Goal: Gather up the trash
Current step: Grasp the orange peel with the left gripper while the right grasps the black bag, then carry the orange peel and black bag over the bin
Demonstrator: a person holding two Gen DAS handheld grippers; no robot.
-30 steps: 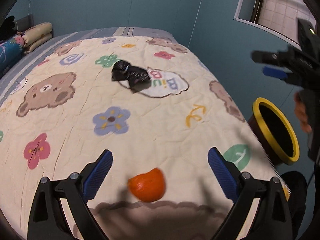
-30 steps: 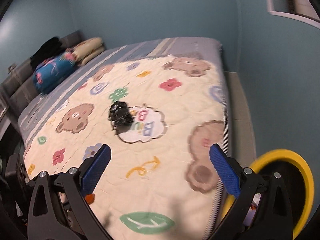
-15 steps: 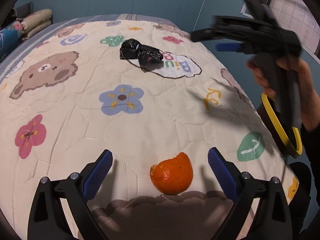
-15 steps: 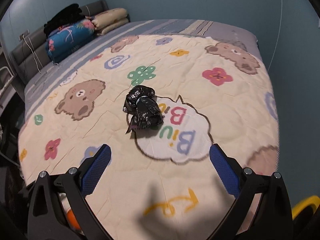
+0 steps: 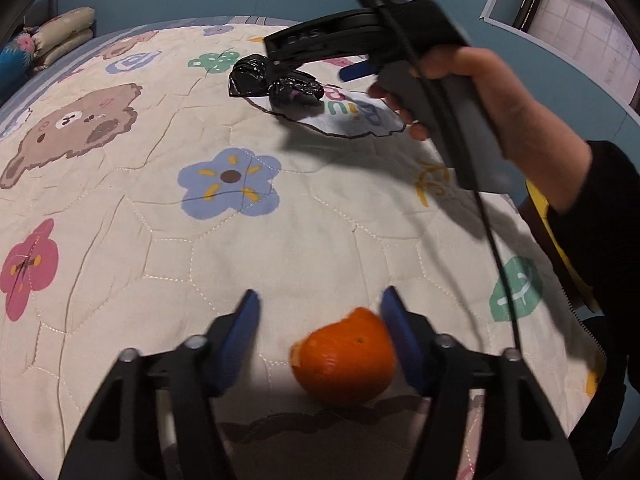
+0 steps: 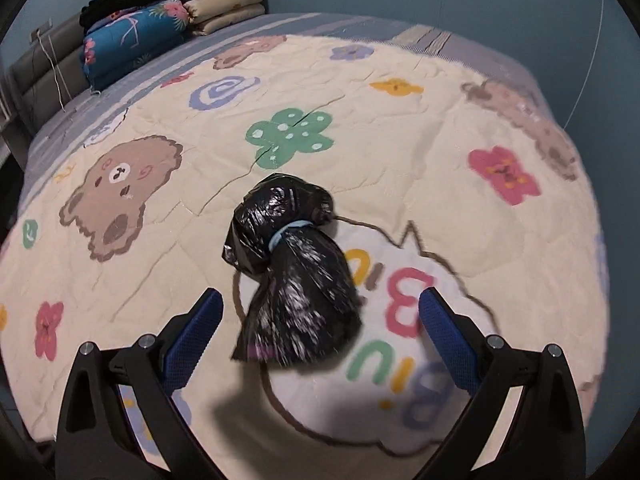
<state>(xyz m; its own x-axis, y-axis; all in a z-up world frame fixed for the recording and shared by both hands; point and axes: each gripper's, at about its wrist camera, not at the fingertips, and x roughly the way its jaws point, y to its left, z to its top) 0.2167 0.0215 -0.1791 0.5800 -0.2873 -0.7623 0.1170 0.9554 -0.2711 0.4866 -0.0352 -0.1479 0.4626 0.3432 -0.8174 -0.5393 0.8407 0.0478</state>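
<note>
An orange peel (image 5: pixel 346 360) lies on the patterned quilt (image 5: pixel 280 240) between the fingers of my left gripper (image 5: pixel 320 332), nearer the right finger; the jaws are partly closed around it without gripping. A tied black plastic bag (image 6: pixel 292 276) lies on the quilt's cloud print. My right gripper (image 6: pixel 320 324) is open with the bag's near end between its fingers. In the left wrist view the bag (image 5: pixel 276 84) lies under the right gripper's body (image 5: pixel 360 40).
A yellow-rimmed bin (image 5: pixel 556 236) stands beside the bed at the right, mostly hidden by the person's arm. Folded bedding and pillows (image 6: pixel 160 24) lie at the head of the bed. A blue wall stands behind.
My left gripper's jaws have narrowed around the orange peel. My right gripper has moved forward over the bed and down to the black bag.
</note>
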